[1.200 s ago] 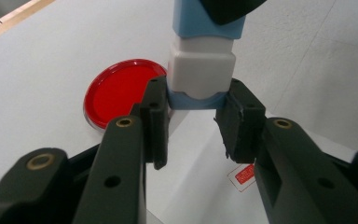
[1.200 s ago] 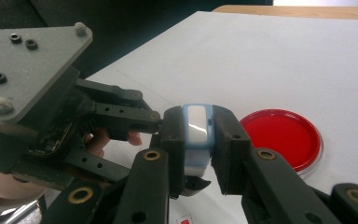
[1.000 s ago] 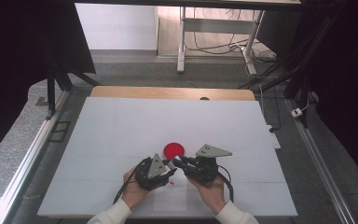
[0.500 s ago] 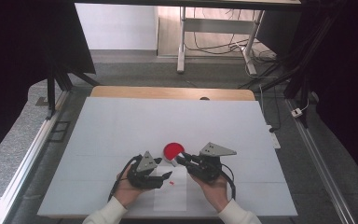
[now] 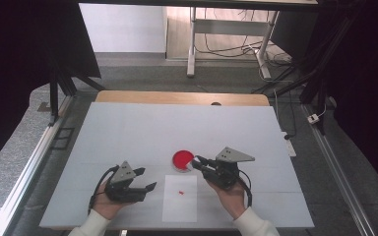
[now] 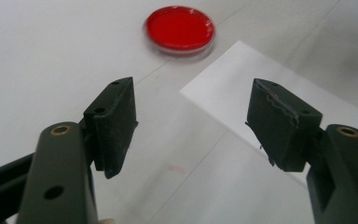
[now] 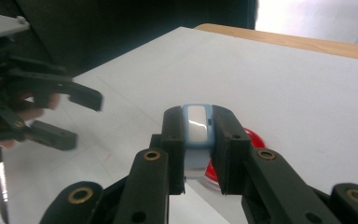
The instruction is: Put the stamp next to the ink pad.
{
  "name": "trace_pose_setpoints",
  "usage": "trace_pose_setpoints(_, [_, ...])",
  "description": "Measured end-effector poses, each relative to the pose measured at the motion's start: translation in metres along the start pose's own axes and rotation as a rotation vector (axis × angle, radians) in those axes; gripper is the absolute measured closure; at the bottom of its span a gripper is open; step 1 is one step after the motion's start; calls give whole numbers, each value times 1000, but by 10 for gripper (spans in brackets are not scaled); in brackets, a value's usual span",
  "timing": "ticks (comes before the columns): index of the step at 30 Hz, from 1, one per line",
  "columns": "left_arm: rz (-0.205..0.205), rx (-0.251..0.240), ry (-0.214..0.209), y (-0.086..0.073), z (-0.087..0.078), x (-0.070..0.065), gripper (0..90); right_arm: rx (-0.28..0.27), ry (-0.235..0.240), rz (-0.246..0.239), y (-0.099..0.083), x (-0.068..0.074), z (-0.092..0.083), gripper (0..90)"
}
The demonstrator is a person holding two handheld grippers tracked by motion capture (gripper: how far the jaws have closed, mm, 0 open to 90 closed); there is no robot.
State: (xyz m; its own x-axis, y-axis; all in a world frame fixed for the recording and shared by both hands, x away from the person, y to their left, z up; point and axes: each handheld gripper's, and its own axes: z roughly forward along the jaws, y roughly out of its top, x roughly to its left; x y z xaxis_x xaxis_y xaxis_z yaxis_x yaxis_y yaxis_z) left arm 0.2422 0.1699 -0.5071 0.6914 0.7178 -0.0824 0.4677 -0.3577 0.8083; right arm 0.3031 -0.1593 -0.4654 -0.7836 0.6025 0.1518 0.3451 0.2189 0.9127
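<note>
Jaws of the right gripper (image 7: 198, 140) are clamped on a small pale-blue and white object (image 7: 197, 126), held just above the near-right edge of the red dish (image 5: 182, 160). In the high view the right gripper (image 5: 197, 162) points left toward that dish, right of the table's (image 5: 128, 128) middle. The left gripper's (image 6: 191, 126) jaws stand apart with nothing between them, and have just been opening. It sits near the table's near-left part (image 5: 145, 179), well apart from the dish. A white sheet (image 5: 179, 204) lies flat between the two grippers, bearing a tiny red mark (image 5: 180, 192).
</note>
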Motion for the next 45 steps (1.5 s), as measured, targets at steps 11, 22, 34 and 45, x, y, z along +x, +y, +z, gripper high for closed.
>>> trace_pose_setpoints(11, [-60, 2, 55, -25, -26, 18, 325, 47, -89, -68, 1, -19, 3, 751])
trace_pose_setpoints(22, [-79, 30, 50, -35, -30, 22, 302, 161, -185, -104, -2, -43, 24, 750])
trace_pose_setpoints(34, [-97, 51, 56, -42, -31, 25, 293, 265, -184, -102, -9, -57, 44, 748])
trace_pose_setpoints(45, [-96, 53, 59, -42, -30, 25, 291, 284, -198, -121, -12, -57, 50, 682])
